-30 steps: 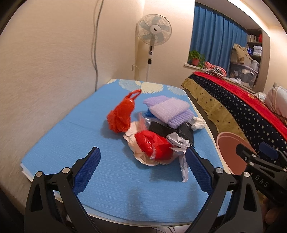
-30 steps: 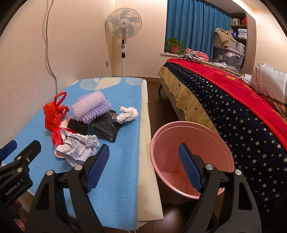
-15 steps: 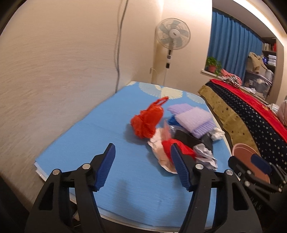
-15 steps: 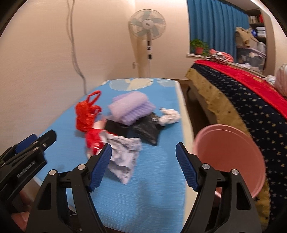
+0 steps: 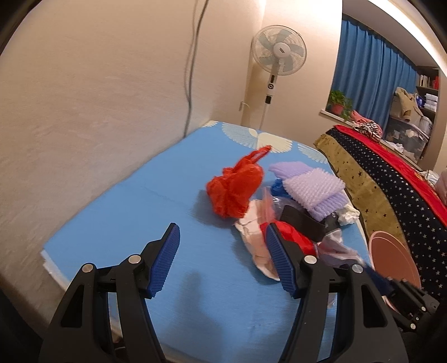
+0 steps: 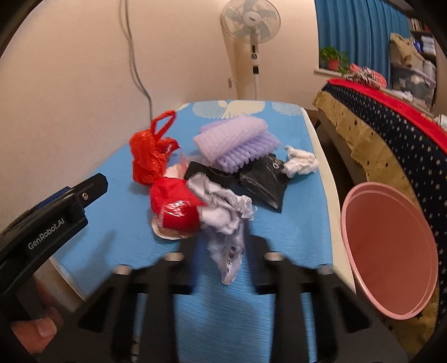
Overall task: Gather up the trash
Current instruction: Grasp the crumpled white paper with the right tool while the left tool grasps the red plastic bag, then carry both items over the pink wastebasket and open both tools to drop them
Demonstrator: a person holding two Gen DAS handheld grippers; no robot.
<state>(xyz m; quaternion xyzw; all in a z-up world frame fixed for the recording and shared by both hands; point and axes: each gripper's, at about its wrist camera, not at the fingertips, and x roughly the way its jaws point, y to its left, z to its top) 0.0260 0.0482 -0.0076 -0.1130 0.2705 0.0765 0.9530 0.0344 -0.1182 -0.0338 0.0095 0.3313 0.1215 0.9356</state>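
A heap of trash lies on a blue mat (image 5: 139,212): an orange-red plastic bag (image 5: 234,187) (image 6: 149,156), a red wrapper (image 6: 176,203) (image 5: 293,237), crumpled white paper (image 6: 226,215), purple foam netting (image 6: 237,145) (image 5: 313,187), a black bag (image 6: 262,178) and a white tissue (image 6: 300,162). My left gripper (image 5: 222,259) is open and empty, low over the mat, its right finger by the red wrapper. My right gripper (image 6: 220,257) is blurred; its fingers flank the crumpled paper's hanging end. A pink bin (image 6: 391,257) (image 5: 391,254) stands right of the mat.
A wall with a cable runs along the mat's left side. A pedestal fan (image 6: 251,25) stands behind the mat. A bed with a starry blanket (image 6: 391,117) lies to the right, past the bin. The left gripper's body shows in the right wrist view (image 6: 50,220).
Both grippers have swung left, from the bin side toward the trash heap. The left jaws have narrowed. The right gripper has closed in around the crumpled paper.
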